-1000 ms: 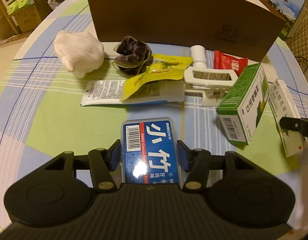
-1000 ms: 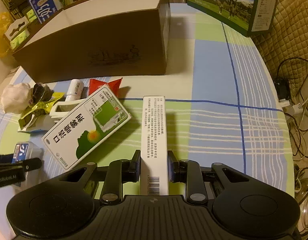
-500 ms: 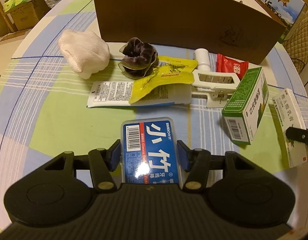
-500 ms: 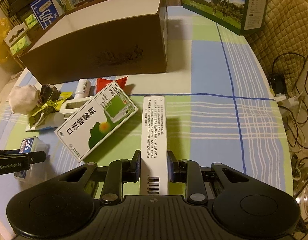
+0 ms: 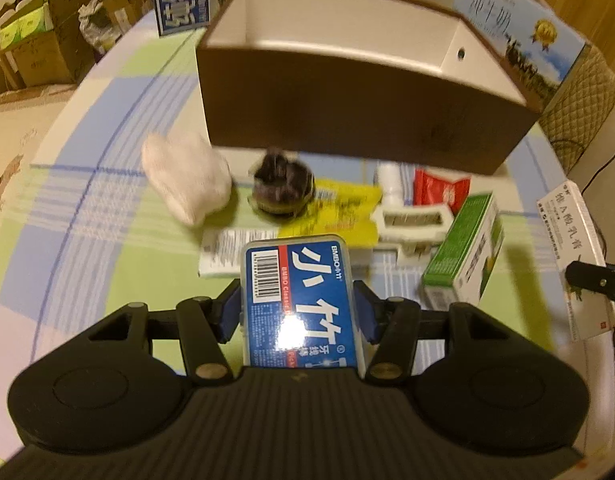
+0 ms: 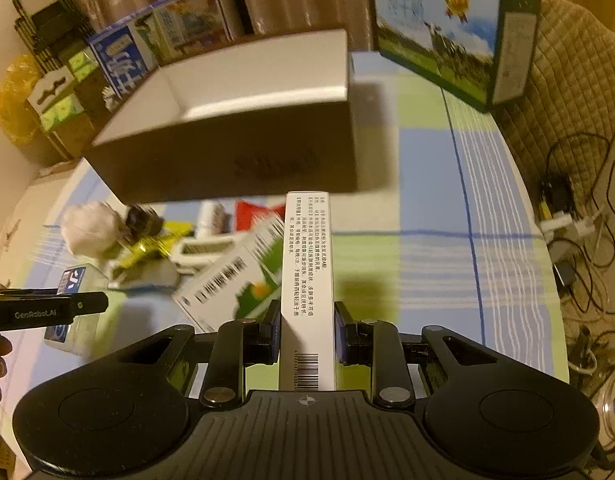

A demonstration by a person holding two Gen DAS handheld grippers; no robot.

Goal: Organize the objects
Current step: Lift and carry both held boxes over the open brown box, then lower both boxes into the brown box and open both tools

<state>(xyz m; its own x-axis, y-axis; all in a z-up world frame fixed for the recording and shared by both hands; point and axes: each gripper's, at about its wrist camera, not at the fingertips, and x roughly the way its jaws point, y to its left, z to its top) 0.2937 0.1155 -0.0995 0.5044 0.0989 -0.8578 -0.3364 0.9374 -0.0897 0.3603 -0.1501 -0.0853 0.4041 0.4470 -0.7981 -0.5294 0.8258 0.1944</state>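
My left gripper (image 5: 298, 313) is shut on a clear case with a blue label (image 5: 297, 280), held above the checked tablecloth. A narrow white carton (image 6: 307, 248) sits between the pads of my right gripper (image 6: 307, 334), which is shut on it and off the table. Straight ahead stands the open brown box (image 5: 363, 120) with a white inside, also in the right wrist view (image 6: 235, 160). In the left wrist view the white carton (image 5: 571, 240) shows at far right. The blue-labelled case (image 6: 73, 280) shows at the left of the right wrist view.
In front of the brown box lie a white cloth (image 5: 187, 184), a dark scrunchie (image 5: 281, 184), a yellow packet (image 5: 339, 216), a white plastic tool (image 5: 411, 220), a red sachet (image 5: 439, 192) and a green-and-white carton (image 5: 463, 252). Milk cartons (image 5: 519, 32) stand behind. Cables (image 6: 567, 232) lie beyond the table's right edge.
Both grippers have risen with their loads, and the views tilted up. The brown box's open top and white inside have come into sight. Both grips are unchanged.
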